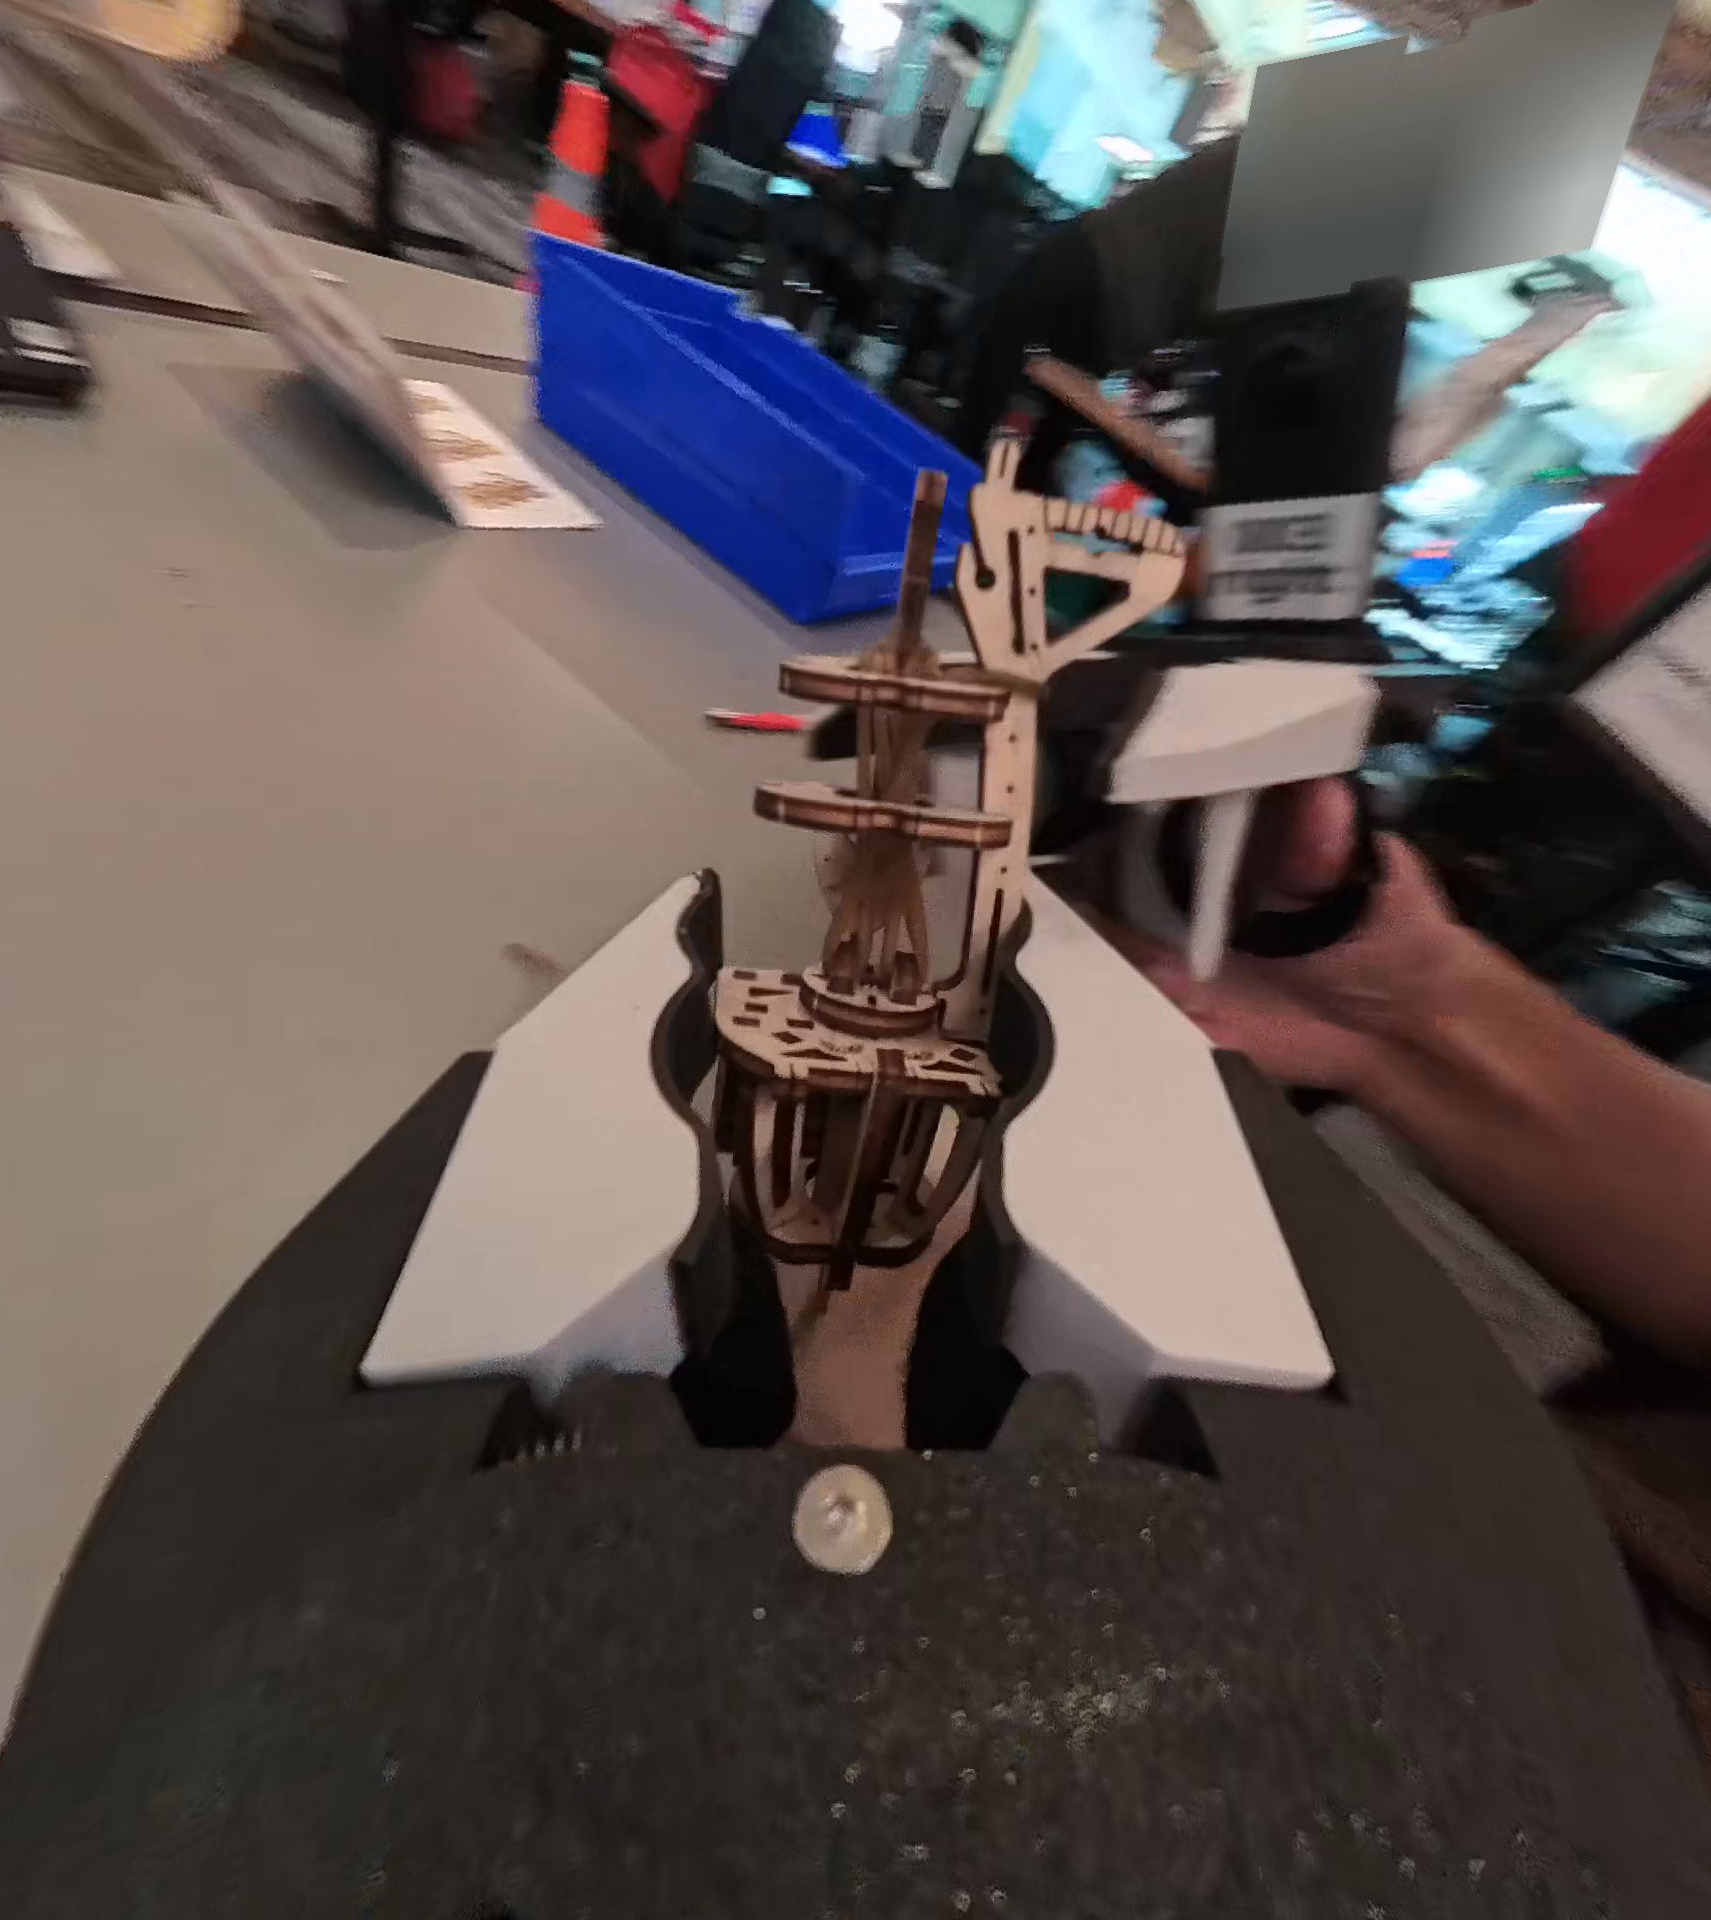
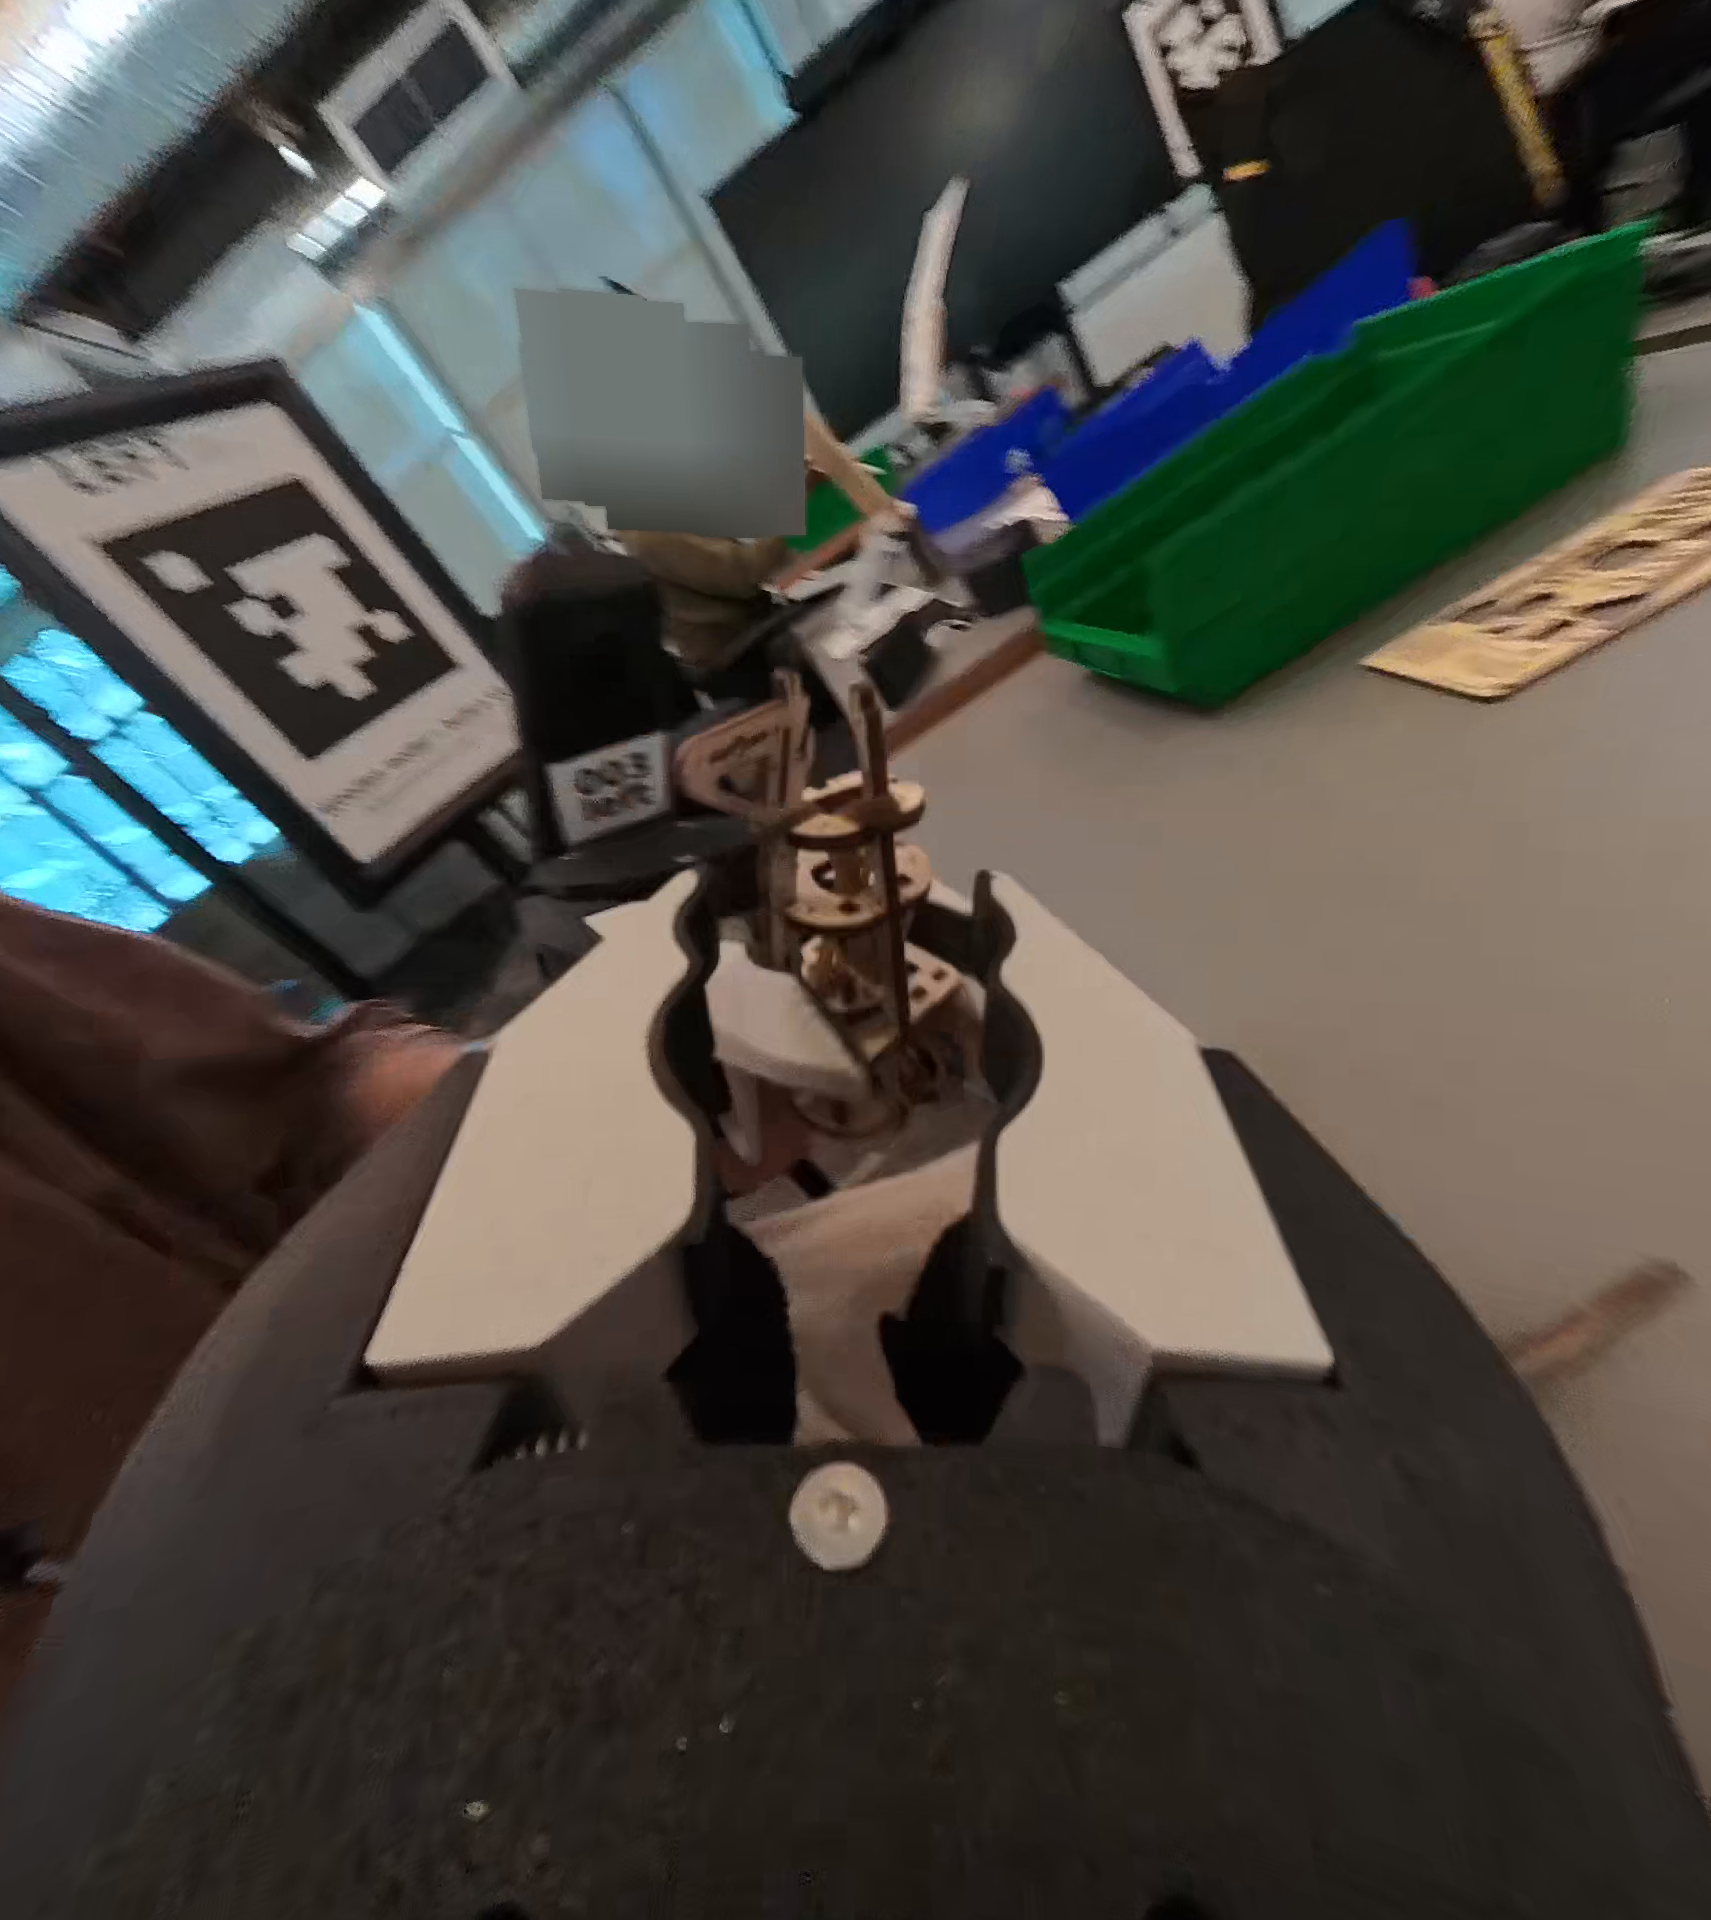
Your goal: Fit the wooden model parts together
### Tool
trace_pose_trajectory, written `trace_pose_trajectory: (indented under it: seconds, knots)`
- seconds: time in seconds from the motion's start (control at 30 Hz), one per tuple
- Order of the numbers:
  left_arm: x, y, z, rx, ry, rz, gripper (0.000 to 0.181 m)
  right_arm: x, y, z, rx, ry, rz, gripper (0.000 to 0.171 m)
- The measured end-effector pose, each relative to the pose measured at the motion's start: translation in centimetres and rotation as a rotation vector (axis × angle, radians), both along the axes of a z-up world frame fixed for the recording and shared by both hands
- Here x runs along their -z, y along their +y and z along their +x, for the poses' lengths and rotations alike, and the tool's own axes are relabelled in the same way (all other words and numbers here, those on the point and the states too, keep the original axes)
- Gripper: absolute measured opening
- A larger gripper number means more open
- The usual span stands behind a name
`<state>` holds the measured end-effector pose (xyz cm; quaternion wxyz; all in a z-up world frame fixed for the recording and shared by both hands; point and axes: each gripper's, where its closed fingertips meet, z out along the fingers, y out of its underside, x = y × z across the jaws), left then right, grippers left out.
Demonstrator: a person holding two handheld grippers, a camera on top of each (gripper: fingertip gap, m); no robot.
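Note:
My left gripper [image 1: 866, 899] is shut on the hull-like base of the wooden model [image 1: 856, 1091] and holds it upright above the grey table [image 1: 207, 831]. A mast with two round discs [image 1: 882, 821] rises from the base. A flat upright piece with a toothed arc [image 1: 1012, 623] stands against the discs on the right. A hand [image 1: 1350, 966] holds the right gripper, and one of its white fingers [image 1: 1246, 727] reaches in beside the upper disc. In the right wrist view my right gripper [image 2: 840, 894] has its jaws apart around the model's tower [image 2: 856, 883], with gaps on both sides.
A blue bin [image 1: 726, 436], a red pen [image 1: 752, 719] and a printed sheet [image 1: 477, 457] lie on the table beyond the model. A green bin [image 2: 1329, 499], a wooden part sheet [image 2: 1609, 571], a loose wood strip [image 2: 1599, 1320] and a marker board [image 2: 259, 613] show in the right wrist view. The grippers' ends are close to 4 cm from one another.

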<state>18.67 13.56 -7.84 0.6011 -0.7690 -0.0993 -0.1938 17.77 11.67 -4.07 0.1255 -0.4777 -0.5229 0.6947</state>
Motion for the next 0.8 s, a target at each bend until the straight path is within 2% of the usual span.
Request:
trace_pose_trajectory:
  seconds: [0.13,0.27,0.47,0.6,0.7,0.8]
  knots:
    - [1.5,-0.5,-3.4,-0.242,0.223,-0.11,0.048,-0.4,0.1,-0.2,0.138,0.011,0.134,0.022]
    - [1.3,-0.7,-3.7,-0.303,0.348,-0.122,0.048,-0.7,-0.3,-0.6,0.211,0.049,0.141,0.019]
    - [1.7,-0.4,-3.1,-0.294,0.313,-0.131,0.048,-0.3,0.0,-0.8,0.261,0.06,0.096,0.003]
    - [2.0,-0.3,-3.0,-0.296,0.286,-0.15,0.048,0.0,0.1,-0.9,0.259,0.053,0.066,0.004]
    - [2.5,-0.3,-3.1,-0.297,0.222,-0.164,0.048,0.4,-0.1,-1.0,0.256,0.046,0.066,0.015]
    - [2.9,-0.3,-3.2,-0.296,0.212,-0.173,0.048,1.2,0.0,-1.2,0.265,0.019,0.082,0.007]
